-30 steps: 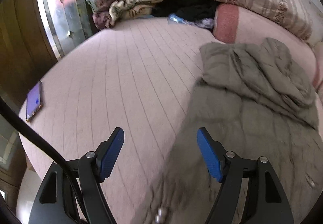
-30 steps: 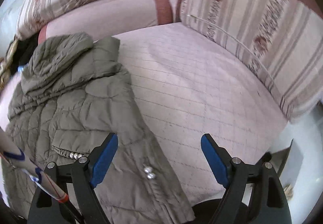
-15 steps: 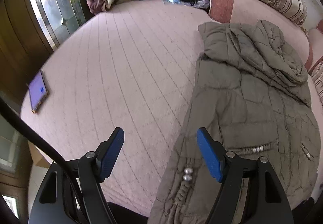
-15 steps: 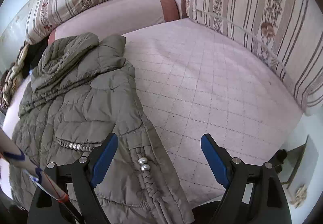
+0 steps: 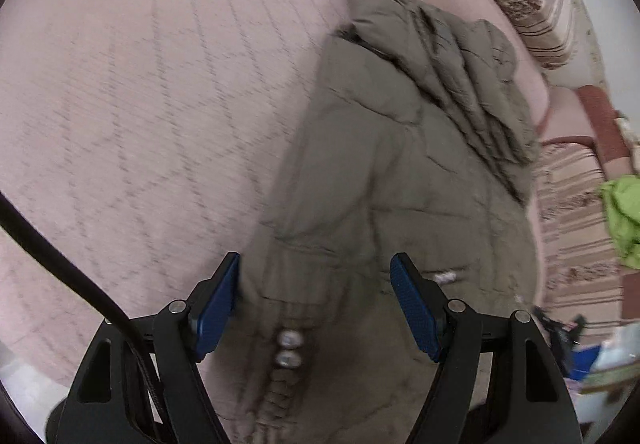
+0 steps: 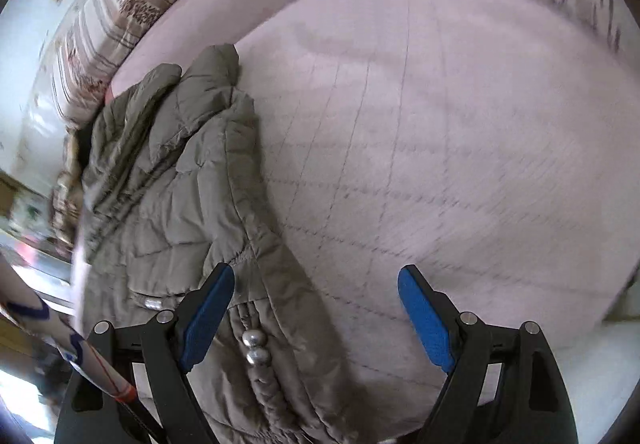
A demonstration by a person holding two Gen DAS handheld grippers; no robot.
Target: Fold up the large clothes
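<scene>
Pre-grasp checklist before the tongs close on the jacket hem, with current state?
1. Left tongs open, nothing held: ok.
2. Right tongs open, nothing held: ok.
3. Olive jacket lying flat on the pink bed cover: ok.
4. Left tongs straddle the jacket's edge by the pearl beads: ok.
5. Right tongs: only one pad over fabric: not ok.
6. Pads touching fabric: cannot tell, frames blurred.

Matt olive quilted jacket (image 5: 408, 179) with shiny metallic beads (image 6: 256, 348), pink quilted cloth bedcover (image 5: 140, 83)
</scene>
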